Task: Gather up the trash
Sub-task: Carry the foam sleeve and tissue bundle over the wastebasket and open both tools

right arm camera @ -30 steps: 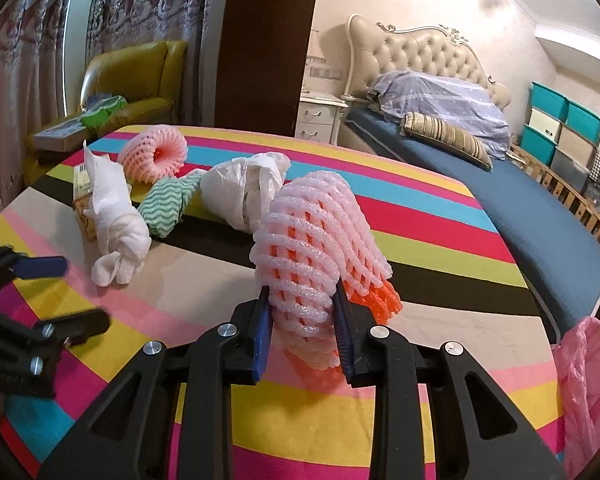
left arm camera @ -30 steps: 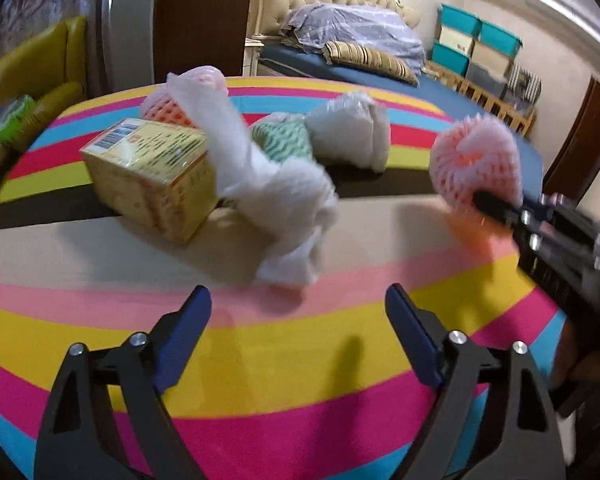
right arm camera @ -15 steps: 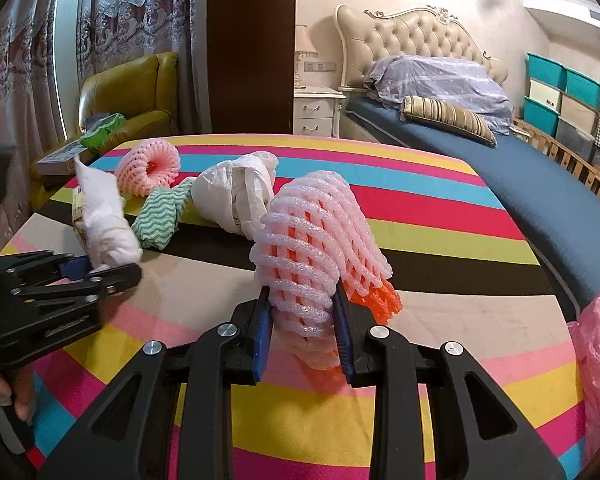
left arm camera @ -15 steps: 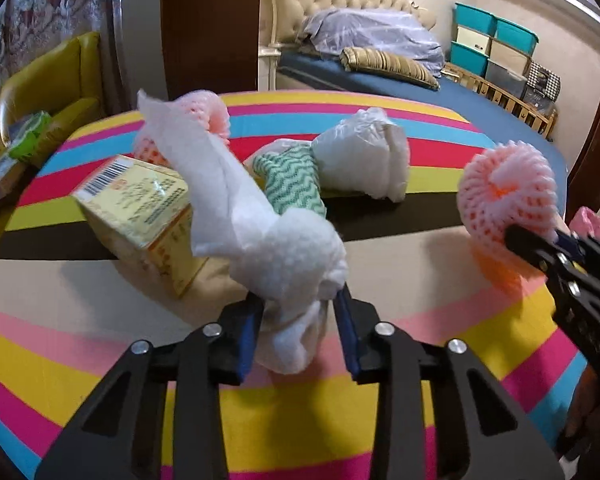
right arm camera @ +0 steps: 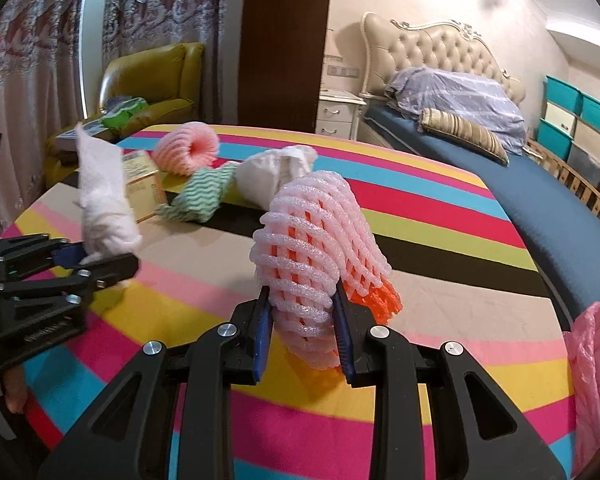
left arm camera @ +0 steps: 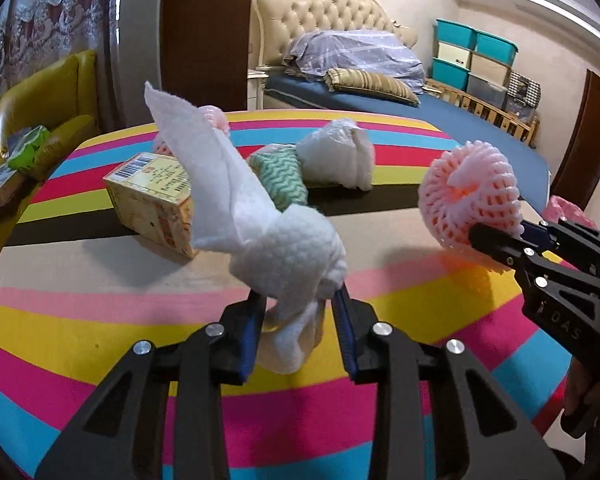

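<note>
- Step in hand, as I judge it: both tools are loaded and the pickup part is done; what remains is carrying the two pieces to a bin or bag.
- The left tool [left arm camera: 300, 312] is clamped tight on a crumpled white tissue [left arm camera: 284, 240], which stands up out of the jaws, clear of the striped tabletop [left arm camera: 100, 320].
- The right tool [right arm camera: 302, 328] is closed just as tight on a pink foam fruit net [right arm camera: 312, 248] with an orange net tucked behind it; the bundle is held above the tabletop.
- The tissue looks soft and twisted, with a loose pointed flap at the top; it could slip if swung hard.
- The foam net is a springy mesh tube, squeezed narrow where the pads press.
- A pink plastic bag [right arm camera: 596, 360] hangs just past the tabletop's right edge; it may be the place for the trash, though I cannot tell for sure.
- The next move calls for keeping both grips closed and moving toward that edge.
- Left on the tabletop: a second pink net [right arm camera: 188, 152], a green zigzag cloth [right arm camera: 204, 196], a white wad [right arm camera: 276, 172] and a yellow carton [left arm camera: 152, 196].
</note>
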The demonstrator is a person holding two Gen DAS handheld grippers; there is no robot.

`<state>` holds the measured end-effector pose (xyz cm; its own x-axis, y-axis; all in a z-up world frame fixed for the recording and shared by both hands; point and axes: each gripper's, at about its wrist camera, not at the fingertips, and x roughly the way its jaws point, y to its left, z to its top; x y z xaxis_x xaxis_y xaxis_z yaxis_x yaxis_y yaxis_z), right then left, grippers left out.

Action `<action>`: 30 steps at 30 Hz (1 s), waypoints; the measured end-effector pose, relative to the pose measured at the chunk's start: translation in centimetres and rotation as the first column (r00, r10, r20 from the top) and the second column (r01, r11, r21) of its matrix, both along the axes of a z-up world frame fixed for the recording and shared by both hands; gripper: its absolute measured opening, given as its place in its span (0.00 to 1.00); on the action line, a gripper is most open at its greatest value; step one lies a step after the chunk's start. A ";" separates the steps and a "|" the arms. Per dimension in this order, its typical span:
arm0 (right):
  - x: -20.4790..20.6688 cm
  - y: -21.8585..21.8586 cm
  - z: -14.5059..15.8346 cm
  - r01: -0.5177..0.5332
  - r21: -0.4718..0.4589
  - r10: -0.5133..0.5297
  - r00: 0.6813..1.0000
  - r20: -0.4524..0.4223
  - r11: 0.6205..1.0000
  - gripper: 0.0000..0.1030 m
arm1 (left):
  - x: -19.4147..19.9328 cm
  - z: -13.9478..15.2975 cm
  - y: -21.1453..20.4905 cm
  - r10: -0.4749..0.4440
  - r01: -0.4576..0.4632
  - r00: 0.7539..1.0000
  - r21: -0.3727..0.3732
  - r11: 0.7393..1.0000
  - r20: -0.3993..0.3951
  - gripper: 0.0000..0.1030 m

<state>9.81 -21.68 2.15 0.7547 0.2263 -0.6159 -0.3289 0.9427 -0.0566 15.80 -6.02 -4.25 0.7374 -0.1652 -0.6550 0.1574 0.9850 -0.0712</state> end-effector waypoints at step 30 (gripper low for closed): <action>-5.9 -11.1 3.4 0.184 0.027 -0.186 0.978 0.091 0.983 0.27 | -0.8 4.2 -12.0 -0.314 0.311 0.945 0.048 0.949 0.095 0.32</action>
<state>3.95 -32.77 5.52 0.8380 0.0881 -0.5385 -0.1430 0.9879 -0.0609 14.97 -18.06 -0.09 0.7144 -0.3781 -0.5889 0.4625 0.8866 -0.0081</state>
